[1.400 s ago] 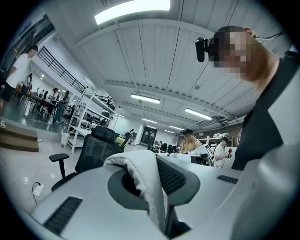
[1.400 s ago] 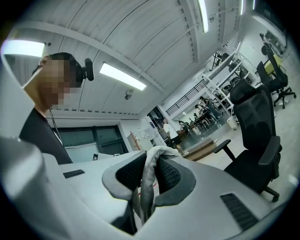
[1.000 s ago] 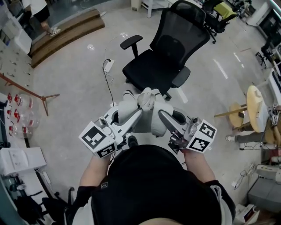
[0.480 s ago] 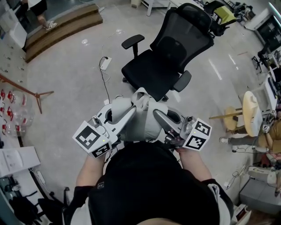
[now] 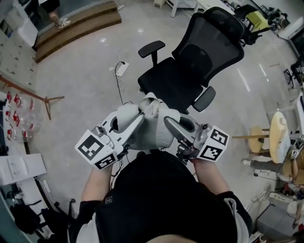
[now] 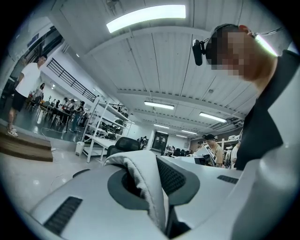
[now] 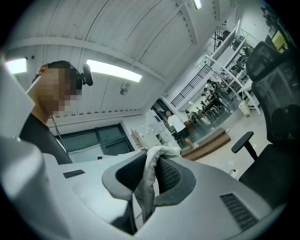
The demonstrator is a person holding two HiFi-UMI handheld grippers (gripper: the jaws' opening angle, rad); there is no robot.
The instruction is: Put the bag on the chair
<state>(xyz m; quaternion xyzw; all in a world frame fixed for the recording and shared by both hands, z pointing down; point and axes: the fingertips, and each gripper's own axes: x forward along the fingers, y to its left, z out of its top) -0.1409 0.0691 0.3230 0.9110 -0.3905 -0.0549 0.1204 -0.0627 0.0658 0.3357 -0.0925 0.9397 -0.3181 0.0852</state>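
Head view: my left tool and right tool are each clamped on the bag's top fabric, held just near the chair. It looks soft, light and floppy, best gripped at the top.

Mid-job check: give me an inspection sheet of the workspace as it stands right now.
Surface: grey polished floor.
Job's things: white bag held up off the floor, short of the black office chair; not yet on it.
Clutter: wooden stand at left, pale round-topped stool at right.
Grippers: left gripper and right gripper each shut on a fold of the bag.
Cables: white power strip with its cable lying on the floor left of the chair.
Surroundings: wooden steps at far left, a person standing on them.
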